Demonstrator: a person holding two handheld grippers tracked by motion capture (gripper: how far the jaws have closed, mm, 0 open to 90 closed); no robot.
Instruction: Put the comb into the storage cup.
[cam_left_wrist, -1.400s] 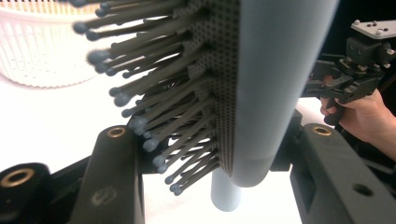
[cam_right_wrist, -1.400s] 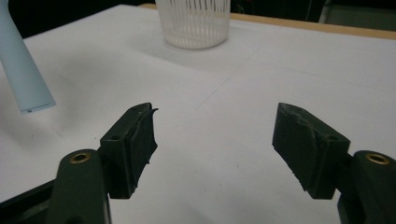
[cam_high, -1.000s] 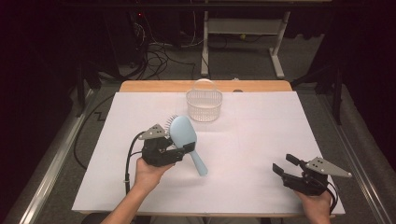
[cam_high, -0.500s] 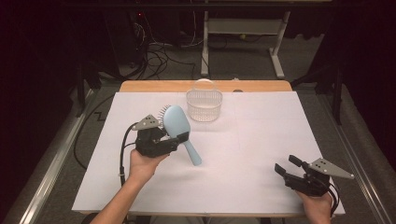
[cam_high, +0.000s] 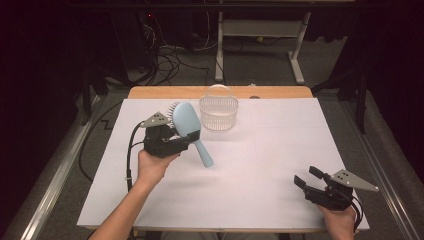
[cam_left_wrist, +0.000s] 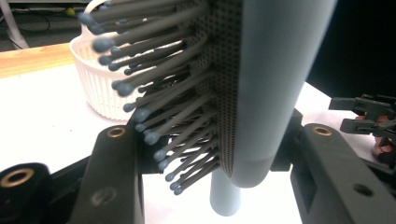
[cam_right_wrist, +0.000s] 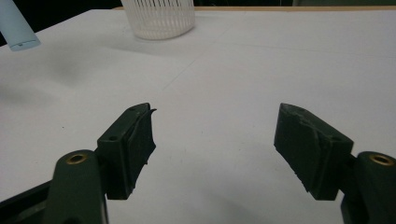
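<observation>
Already the left gripper (cam_high: 176, 140) is clamped on the head of the blue hairbrush (cam_high: 187, 122) and holds it above the white table (cam_high: 260, 175), just left of the white basket (cam_high: 218, 113). So the pick-up looks done; what is probably left is to put it in the basket. At the right, the right gripper (cam_high: 309, 177) rests wide and empty, well apart.
</observation>
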